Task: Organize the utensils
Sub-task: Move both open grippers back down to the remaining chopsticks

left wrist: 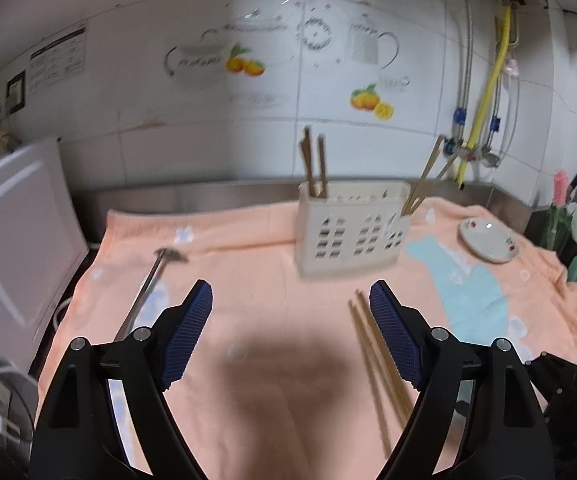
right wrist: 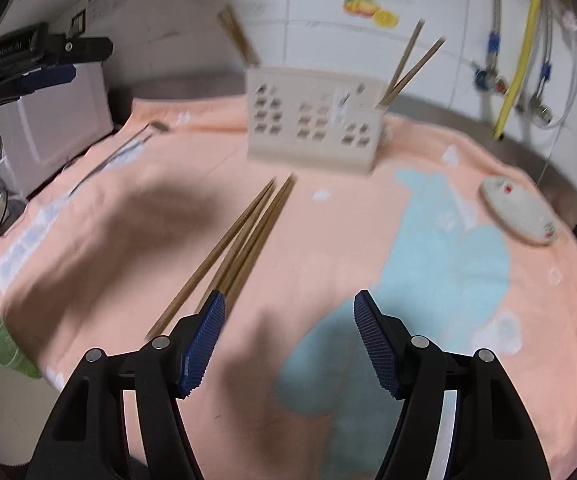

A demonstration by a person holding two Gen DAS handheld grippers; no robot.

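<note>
Loose chopsticks: a bundle of thin brown wooden chopsticks [right wrist: 244, 240] lying flat on the peach towel [right wrist: 328, 220], in front of the cream perforated plastic utensil holder [right wrist: 308, 128].
Handling: likely light, stiff and prone to rolling; best pinched across the middle of the bundle.
Right gripper [right wrist: 288, 336]: jaws spread, empty; its left pad sits just beside the chopsticks' near ends.
Left gripper [left wrist: 290, 332]: jaws spread, empty, above bare towel.
Other utensil: a long metal-handled tool [left wrist: 148, 288] lying at the towel's left.
Holder contents: chopsticks standing at both ends.
Nearby: small white ceramic dish [left wrist: 488, 242] at right.
</note>
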